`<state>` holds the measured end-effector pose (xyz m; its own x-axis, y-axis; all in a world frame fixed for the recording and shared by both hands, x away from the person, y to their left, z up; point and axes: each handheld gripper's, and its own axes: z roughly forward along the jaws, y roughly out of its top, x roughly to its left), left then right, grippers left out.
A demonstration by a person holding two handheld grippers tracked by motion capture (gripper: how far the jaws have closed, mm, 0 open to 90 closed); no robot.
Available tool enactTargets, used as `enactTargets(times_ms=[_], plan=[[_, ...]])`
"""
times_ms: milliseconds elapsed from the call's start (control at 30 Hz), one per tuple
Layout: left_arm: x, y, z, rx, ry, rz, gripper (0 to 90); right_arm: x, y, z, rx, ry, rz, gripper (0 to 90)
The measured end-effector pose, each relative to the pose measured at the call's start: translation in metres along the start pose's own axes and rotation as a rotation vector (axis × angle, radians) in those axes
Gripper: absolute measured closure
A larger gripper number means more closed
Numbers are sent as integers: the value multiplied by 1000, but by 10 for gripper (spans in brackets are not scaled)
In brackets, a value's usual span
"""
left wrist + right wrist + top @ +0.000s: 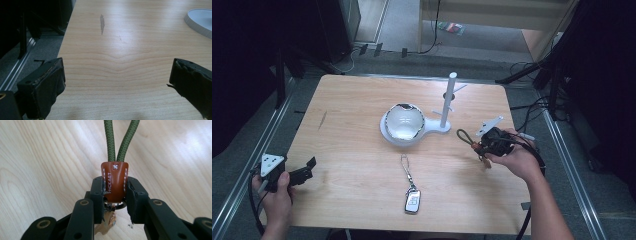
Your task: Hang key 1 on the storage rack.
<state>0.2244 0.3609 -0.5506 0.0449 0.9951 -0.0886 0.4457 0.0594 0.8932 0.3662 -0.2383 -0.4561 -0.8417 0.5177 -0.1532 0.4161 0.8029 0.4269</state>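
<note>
The right gripper (115, 192) is pinching a brown leather tab (114, 181) between its two black jaws, the pads pressing on both stitched sides of the tab. A loop of green braided cord (120, 140) is rising out of the top of the tab, and a small metal ring with a brass-coloured key (106, 225) is hanging just beneath it, partly hidden by the jaws. In the high view this right gripper (482, 145) is sitting at the right side of the surface, held in the person's right hand (514, 160), with the cord loop (463, 136) sticking out to its left.

The left gripper (117, 82) is holding its jaws spread wide, with nothing between them but bare wood. In the high view it (304, 170) is resting at the near left corner, gripped by the left hand (277, 192) and pointing right.

Between the two hands, near the front edge of the wooden surface (352, 115), a silver car key fob (412, 201) is lying flat, its thin chain (406, 170) stretching away toward the far side. Beyond it, at the middle, a shiny round bowl (403, 121) is sitting on the white base (432, 131) of a white peg stand (448, 97), whose upright post is standing just right of the bowl.
</note>
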Motion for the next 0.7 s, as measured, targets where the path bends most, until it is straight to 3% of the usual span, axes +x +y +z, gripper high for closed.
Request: enactTargets(times_ms=[267, 467, 700], plan=[[0, 0, 0, 0, 0, 0, 6, -5, 0, -14, -111, -56, 74, 699], [0, 0, 0, 0, 0, 0, 6, -8, 1, -19, -162, -102, 122, 700], [0, 0, 0, 0, 0, 0, 6, -11, 2, -28, -248, -125, 187, 700]])
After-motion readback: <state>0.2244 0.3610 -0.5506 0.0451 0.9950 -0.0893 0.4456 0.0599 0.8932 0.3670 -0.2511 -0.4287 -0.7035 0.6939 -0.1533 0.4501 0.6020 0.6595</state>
